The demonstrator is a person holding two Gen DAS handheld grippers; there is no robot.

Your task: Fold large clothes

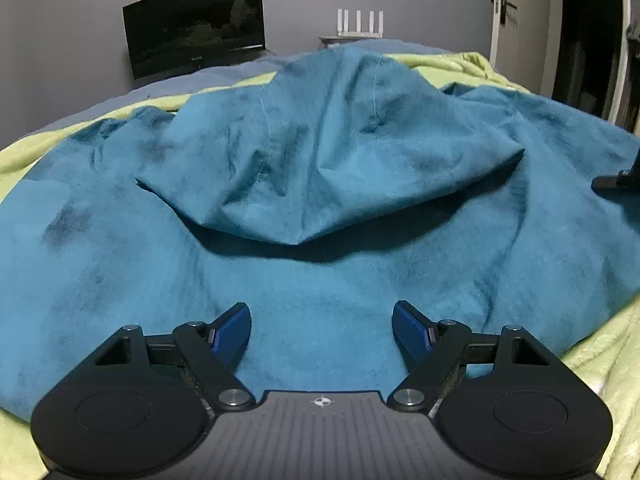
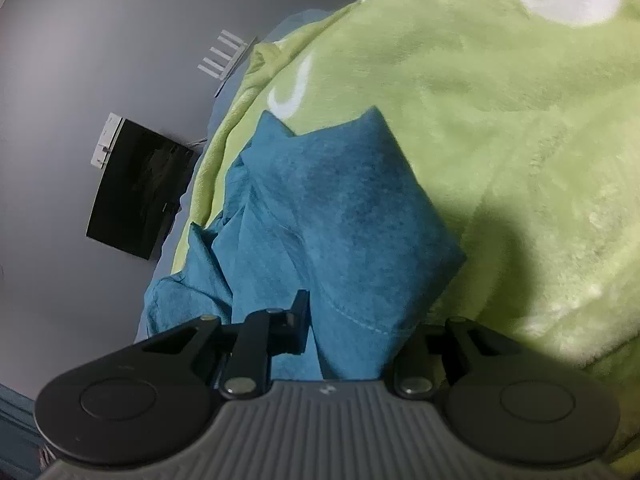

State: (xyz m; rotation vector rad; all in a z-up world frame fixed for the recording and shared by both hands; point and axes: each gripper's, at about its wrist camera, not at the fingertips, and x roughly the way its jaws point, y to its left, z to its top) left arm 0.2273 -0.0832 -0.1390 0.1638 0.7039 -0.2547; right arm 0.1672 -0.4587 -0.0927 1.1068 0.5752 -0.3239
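A large teal garment (image 1: 320, 140) lies spread on a light green blanket (image 1: 592, 360), with one part folded toward me over its middle. My left gripper (image 1: 322, 308) hovers low over the near part of the garment, its blue pads (image 1: 232, 328) wide apart with only flat cloth beneath them. In the right wrist view a corner of the teal garment (image 2: 340, 208) runs between the fingers of my right gripper (image 2: 352, 316), which is shut on it; the cloth drapes over and hides the right finger. A dark part of the right gripper (image 1: 616, 178) shows at the left wrist view's right edge.
The green blanket (image 2: 500, 120) covers a bed with a grey-blue sheet (image 1: 120, 100) at the far side. A dark monitor (image 1: 196, 28) and a white router (image 1: 360, 22) stand against the grey wall. A door (image 1: 520, 12) is at the far right.
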